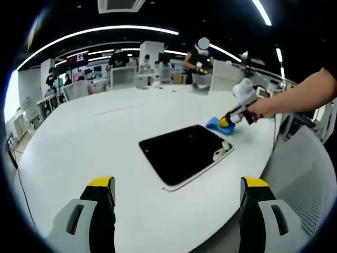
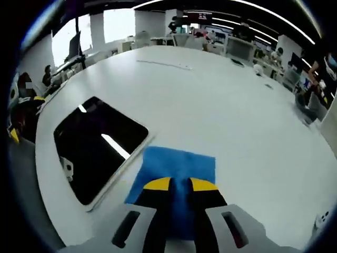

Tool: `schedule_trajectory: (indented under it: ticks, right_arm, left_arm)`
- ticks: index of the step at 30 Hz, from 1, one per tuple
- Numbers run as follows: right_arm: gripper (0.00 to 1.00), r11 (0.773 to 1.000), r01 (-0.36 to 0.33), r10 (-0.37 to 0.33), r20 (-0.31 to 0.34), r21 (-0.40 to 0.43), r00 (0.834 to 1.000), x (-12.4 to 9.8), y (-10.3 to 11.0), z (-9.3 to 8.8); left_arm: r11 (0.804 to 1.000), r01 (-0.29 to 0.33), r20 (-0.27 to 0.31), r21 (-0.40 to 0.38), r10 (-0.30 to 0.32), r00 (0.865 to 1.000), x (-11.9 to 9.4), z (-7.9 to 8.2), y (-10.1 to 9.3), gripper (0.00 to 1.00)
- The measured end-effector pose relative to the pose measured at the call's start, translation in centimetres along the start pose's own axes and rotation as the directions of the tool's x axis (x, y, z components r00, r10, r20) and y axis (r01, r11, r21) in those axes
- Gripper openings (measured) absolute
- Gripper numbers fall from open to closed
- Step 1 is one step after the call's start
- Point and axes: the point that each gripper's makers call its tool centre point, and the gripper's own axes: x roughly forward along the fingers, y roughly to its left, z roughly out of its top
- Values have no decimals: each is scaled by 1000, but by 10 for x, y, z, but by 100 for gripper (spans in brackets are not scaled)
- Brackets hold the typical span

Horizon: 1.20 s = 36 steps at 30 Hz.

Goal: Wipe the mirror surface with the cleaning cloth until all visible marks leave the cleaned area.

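Left gripper view: the left gripper (image 1: 176, 192) hangs above the near edge of the white table (image 1: 95, 137), its two yellow-tipped fingers (image 1: 100, 185) spread wide with nothing between them.
Mirror: a dark rectangle with rounded corners and a pale frame (image 1: 184, 153), lying flat on the table ahead of the left gripper, well apart from its fingers; it reflects ceiling lights.
Cloth: a blue cloth (image 1: 214, 124) lies on the table just beside the far corner of the mirror.
Right gripper, seen from the left: it comes in from the right side (image 1: 227, 122), held by a person's hand (image 1: 263, 107), tip down at the cloth.
Right gripper view: the right gripper (image 2: 180, 184) points down over the blue cloth (image 2: 179, 163), its yellow tips close together with a narrow gap; whether they pinch the cloth I cannot tell.
Cloth and mirror here: the cloth lies flat next to the long edge of the mirror (image 2: 97, 142), apparently touching the frame.
Room: desks, screens and people stand beyond the table.
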Motion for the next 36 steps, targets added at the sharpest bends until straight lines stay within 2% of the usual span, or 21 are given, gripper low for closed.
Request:
schedule_trajectory:
  ticks: [2, 4, 5, 9, 12, 19, 25, 28, 33, 36]
  right_arm:
    - [1, 998, 25, -24, -9, 56, 1000, 2, -2, 0]
    - [0, 982, 16, -13, -17, 188, 1000, 1, -3, -1]
    - [0, 977, 6, -2, -17, 214, 1000, 2, -6, -1]
    - [0, 979, 16, -9, -35, 201, 999, 2, -6, 1]
    - [0, 959, 16, -8, -28, 284, 1000, -2, -4, 3]
    - [0, 951, 29, -28, -8, 308, 1000, -10, -5, 10]
    - [0, 929, 43, -35, -27, 368, 999, -13, -8, 6]
    - [0, 911, 40, -42, -4, 410, 999, -16, -10, 13]
    - [0, 913, 25, -38, 24, 408, 999, -19, -6, 27]
    - [0, 903, 23, -38, 27, 429, 999, -18, -7, 29]
  left_arm:
    - [1000, 1, 0, 0, -1, 1000, 0, 0, 0, 99]
    - [1000, 1, -2, 1, -1, 1000, 0, 0, 0, 99]
    - [1000, 1, -2, 1, -1, 1000, 0, 0, 0, 99]
    - [1000, 3, -3, 5, -3, 1000, 1, 0, -1, 99]
    - [1000, 1, -3, 6, -1, 1000, 0, 0, 0, 99]
    - [1000, -2, -3, 0, 2, 1000, 0, -1, 0, 99]
    - [1000, -2, 0, -8, 2, 1000, -1, 0, 0, 99]
    - [1000, 2, -6, -2, -2, 1000, 0, -2, 0, 99]
    - [1000, -6, -2, -2, 6, 1000, 0, -1, 1, 99]
    - [1000, -9, -9, -5, 9, 1000, 0, -2, 2, 99]
